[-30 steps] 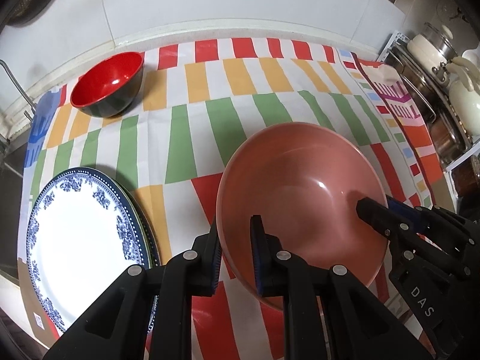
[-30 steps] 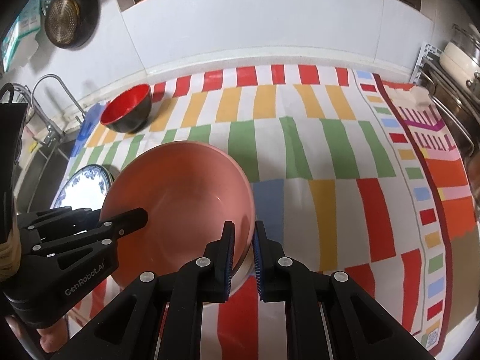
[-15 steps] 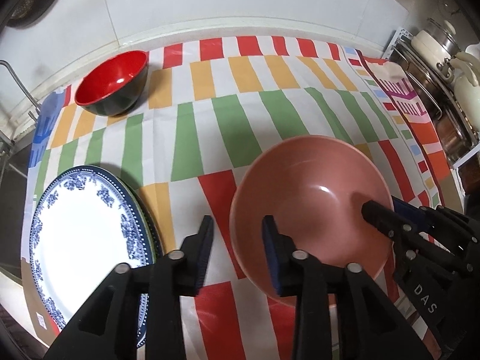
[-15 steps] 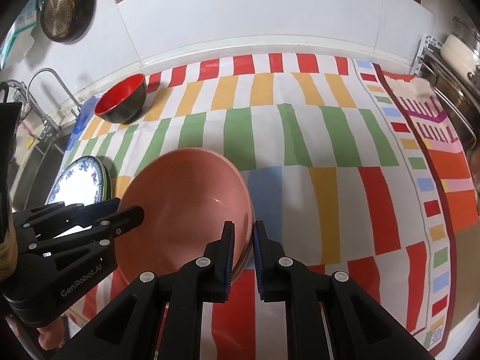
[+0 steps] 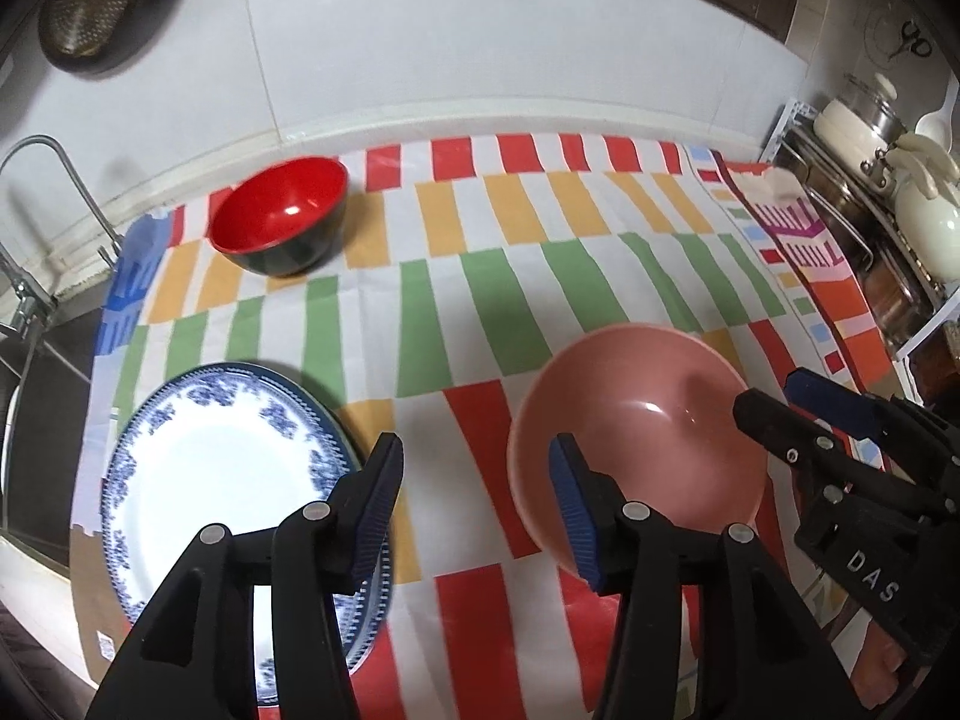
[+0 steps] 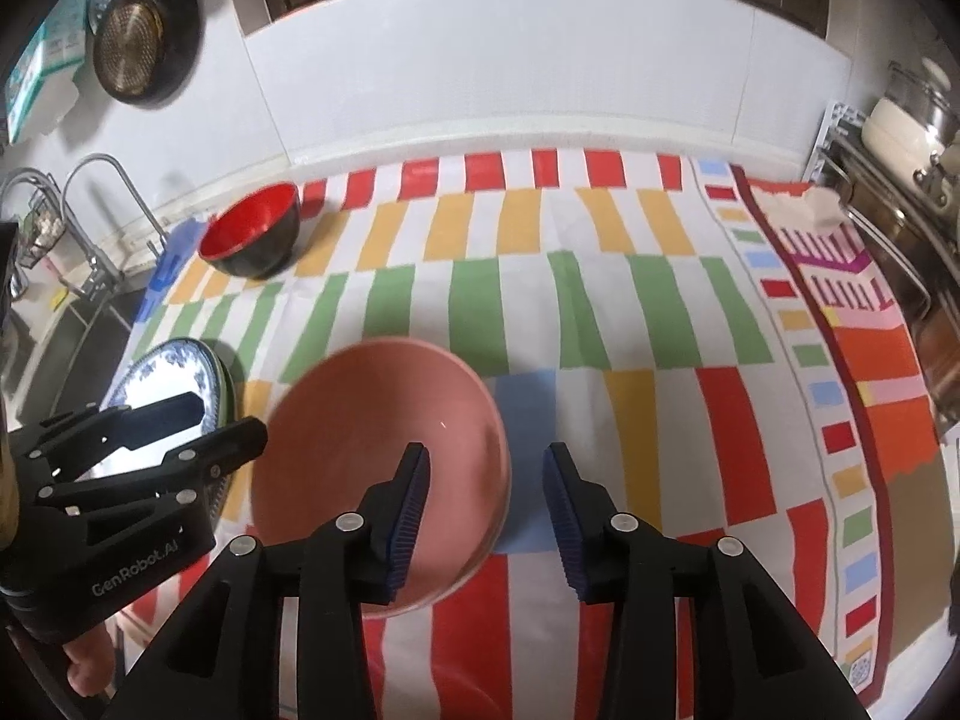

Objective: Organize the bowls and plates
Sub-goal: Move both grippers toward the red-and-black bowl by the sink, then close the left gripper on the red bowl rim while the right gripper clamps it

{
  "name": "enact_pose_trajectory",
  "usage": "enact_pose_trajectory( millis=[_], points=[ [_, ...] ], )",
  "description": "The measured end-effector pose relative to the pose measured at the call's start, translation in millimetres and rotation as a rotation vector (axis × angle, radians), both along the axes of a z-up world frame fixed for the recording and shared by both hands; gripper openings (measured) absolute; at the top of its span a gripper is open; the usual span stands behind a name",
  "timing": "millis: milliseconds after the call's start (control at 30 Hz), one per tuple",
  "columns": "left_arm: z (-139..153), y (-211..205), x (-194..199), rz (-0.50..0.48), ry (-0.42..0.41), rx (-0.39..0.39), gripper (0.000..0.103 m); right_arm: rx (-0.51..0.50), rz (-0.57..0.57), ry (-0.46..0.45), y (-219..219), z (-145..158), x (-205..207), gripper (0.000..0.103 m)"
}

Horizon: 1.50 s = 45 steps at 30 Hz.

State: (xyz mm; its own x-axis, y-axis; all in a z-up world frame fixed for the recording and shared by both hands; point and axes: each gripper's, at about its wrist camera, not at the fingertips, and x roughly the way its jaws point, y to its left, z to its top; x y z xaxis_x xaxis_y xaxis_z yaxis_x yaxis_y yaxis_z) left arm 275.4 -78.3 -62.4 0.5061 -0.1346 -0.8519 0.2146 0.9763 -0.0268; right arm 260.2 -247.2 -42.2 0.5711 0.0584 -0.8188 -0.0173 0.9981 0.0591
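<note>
Left wrist view: pink bowl [image 5: 636,438], resting on striped cloth [image 5: 492,276]. Left gripper [image 5: 477,501] is seen with jaws opening, nothing pressed between the pads; the bowl's near-left rim lies just beyond and beside the right-hand finger, partly hidden by it. Right gripper [image 5: 798,414] is seen at the bowl's far-right rim, jaws likewise opening, one finger over the inside, the other outside.

Right wrist view: right gripper [image 6: 486,504], parted, nothing gripped; pink bowl [image 6: 384,456] lies ahead and left of the fingers, its right rim between them, the left-hand finger over its inside. Left gripper [image 6: 210,420] is seen at the bowl's left side.

Risks, judged: the rim may be caught by a finger not yet clear as a hand is withdrawn, and the bowl tipped or dragged with the cloth. Blue-patterned plates [image 5: 228,480], stacked left of the left fingers, may be knocked by a sideways sweep. Red bowl [image 5: 279,222] stands well beyond the fingers, apart, not yet grouped.
</note>
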Motion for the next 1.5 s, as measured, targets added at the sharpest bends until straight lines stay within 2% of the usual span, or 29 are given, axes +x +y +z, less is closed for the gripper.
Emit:
enact_pose_trajectory(
  millis=[333, 600, 933, 1067, 1200, 1500],
  points=[
    [30, 49, 9, -0.006, -0.071, -0.008, 0.060, 0.026, -0.002, -0.078, 34, 27, 4, 0.043],
    [50, 101, 29, -0.030, -0.107, 0.012, 0.065, 0.046, -0.013, -0.110, 84, 41, 16, 0.043],
    [63, 158, 72, -0.066, -0.146, 0.044, 0.065, 0.069, -0.060, -0.153, 142, 58, 53, 0.043],
    [65, 171, 92, -0.074, -0.154, 0.057, 0.065, 0.056, -0.071, -0.176, 160, 66, 72, 0.043],
    [62, 181, 113, -0.085, -0.141, 0.065, 0.065, 0.059, -0.087, -0.161, 168, 64, 90, 0.043],
    [36, 190, 161, -0.115, -0.099, 0.084, 0.065, 0.072, -0.101, -0.095, 190, 42, 132, 0.043]
  ],
)
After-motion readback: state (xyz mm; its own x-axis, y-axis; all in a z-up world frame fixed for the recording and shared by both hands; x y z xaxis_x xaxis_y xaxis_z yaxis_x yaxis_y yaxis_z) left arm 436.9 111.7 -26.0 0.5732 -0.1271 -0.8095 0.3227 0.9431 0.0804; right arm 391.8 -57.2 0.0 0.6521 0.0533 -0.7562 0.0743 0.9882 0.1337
